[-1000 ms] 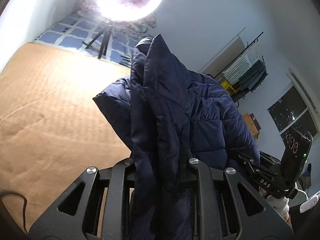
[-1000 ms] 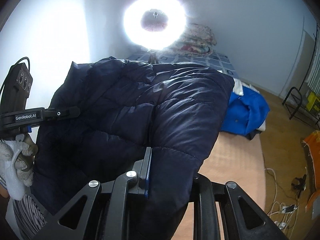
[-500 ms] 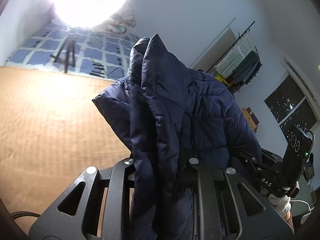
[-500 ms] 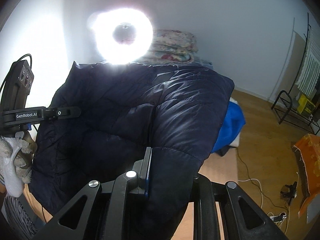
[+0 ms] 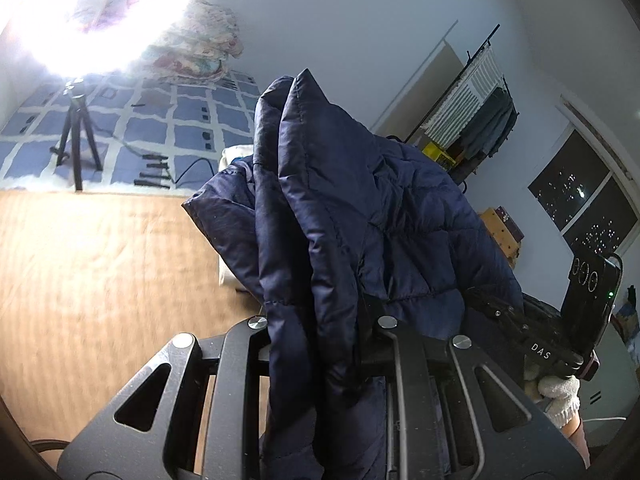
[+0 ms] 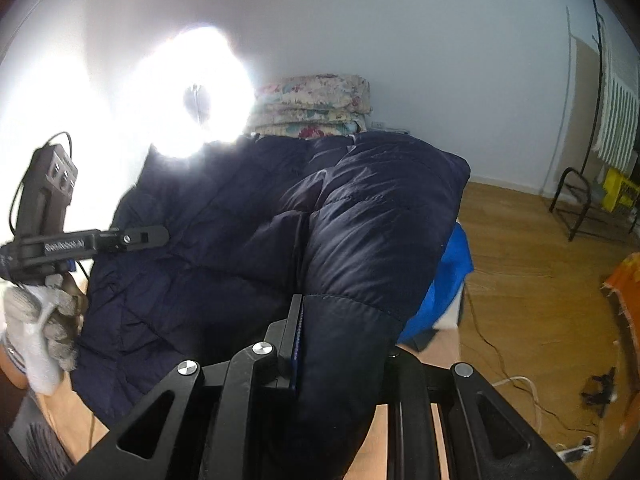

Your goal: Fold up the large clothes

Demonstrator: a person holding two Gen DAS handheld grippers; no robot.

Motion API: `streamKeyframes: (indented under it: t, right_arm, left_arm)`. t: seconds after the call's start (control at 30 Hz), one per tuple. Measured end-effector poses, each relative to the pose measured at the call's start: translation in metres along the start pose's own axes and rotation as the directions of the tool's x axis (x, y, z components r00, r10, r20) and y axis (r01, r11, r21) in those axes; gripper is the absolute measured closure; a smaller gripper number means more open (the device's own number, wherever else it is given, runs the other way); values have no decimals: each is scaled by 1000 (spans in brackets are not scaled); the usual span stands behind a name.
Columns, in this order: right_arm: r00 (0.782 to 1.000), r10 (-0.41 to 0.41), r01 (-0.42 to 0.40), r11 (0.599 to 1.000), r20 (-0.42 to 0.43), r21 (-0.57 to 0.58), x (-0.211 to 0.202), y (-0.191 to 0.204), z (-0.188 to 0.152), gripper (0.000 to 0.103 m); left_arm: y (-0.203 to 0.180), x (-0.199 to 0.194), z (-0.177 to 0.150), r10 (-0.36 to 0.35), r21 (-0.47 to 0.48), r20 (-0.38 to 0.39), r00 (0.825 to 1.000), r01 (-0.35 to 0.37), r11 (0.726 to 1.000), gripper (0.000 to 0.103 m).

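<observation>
A dark navy quilted puffer jacket [image 5: 360, 208] hangs in the air between both grippers, above the tan bed cover [image 5: 88, 272]. My left gripper [image 5: 320, 332] is shut on a bunched edge of the jacket, which drapes over its fingers. My right gripper [image 6: 340, 344] is shut on another thick edge of the same jacket [image 6: 280, 232]. The right gripper's body shows at the right of the left wrist view [image 5: 560, 344]. The left gripper's body shows at the left of the right wrist view [image 6: 80, 244].
A bright ring light on a tripod [image 5: 78, 128] stands on a blue checked blanket [image 5: 160, 120], with folded floral quilts [image 6: 312, 104] behind. A blue garment [image 6: 448, 280] lies at the bed's edge. A clothes rack [image 5: 480, 120], wood floor and cables [image 6: 520, 380] are at the right.
Both grippers have swung with the jacket still held; the ring light has slid left in both views and more floor shows at the right. The grips are unchanged.
</observation>
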State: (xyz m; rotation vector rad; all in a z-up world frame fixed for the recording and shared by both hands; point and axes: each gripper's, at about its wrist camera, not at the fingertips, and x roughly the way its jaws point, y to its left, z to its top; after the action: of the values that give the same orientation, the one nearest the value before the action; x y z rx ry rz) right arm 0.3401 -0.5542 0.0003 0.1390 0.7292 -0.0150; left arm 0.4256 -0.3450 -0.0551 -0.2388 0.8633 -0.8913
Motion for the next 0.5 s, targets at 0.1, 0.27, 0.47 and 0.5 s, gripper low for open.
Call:
streamKeyframes:
  t: [0.1, 0.27, 0.47, 0.5]
  right_arm:
    - [1000, 20, -21, 1000, 15, 16, 20, -19, 4, 85]
    - [998, 48, -50, 997, 31, 56, 50, -46, 6, 85]
    - [998, 54, -55, 996, 28, 67, 83, -74, 18, 85]
    - [998, 54, -55, 996, 28, 66, 86, -77, 20, 85]
  left_arm:
    - [2, 20, 12, 4, 28, 4, 1000, -4, 1000, 85]
    - [8, 59, 32, 3, 49, -5, 1000, -3, 999, 85]
    - [17, 94, 50, -13, 53, -8, 1000, 14, 999, 85]
    - [19, 100, 54, -15, 52, -8, 1000, 15, 999, 85]
